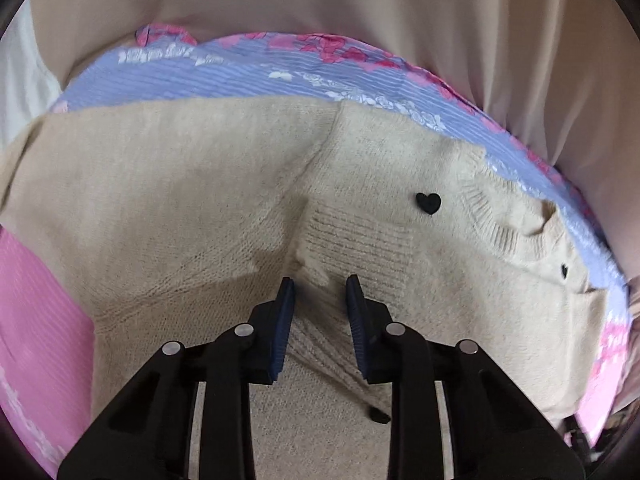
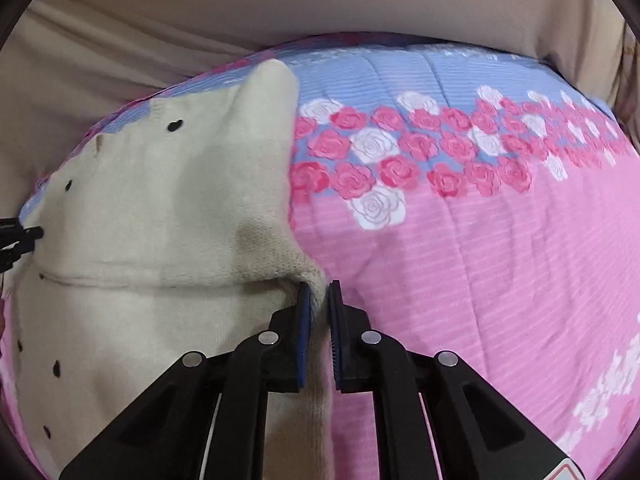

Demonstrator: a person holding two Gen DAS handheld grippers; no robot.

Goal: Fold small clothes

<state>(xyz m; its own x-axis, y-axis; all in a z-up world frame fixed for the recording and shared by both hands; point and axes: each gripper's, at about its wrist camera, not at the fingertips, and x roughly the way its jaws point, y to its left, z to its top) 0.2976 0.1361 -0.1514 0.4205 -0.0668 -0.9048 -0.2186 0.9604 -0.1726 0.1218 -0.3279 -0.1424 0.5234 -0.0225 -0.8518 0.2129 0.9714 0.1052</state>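
Observation:
A small cream knit sweater [image 1: 192,184] with black heart buttons [image 1: 428,203] lies on a pink and blue rose-print quilt [image 1: 224,76]. My left gripper [image 1: 320,286] hovers just over the ribbed cuff [image 1: 360,248] of a sleeve folded across the body, jaws partly open with knit between them, not pinched. In the right wrist view the sweater [image 2: 160,208] fills the left half. My right gripper [image 2: 319,294] is nearly closed on the sweater's right edge fold [image 2: 314,276]. The left gripper's tip [image 2: 24,236] shows at the far left edge.
The quilt [image 2: 480,264] spreads wide to the right of the sweater. Beige fabric [image 1: 360,8] rises behind the quilt's far edge, also in the right wrist view [image 2: 120,60].

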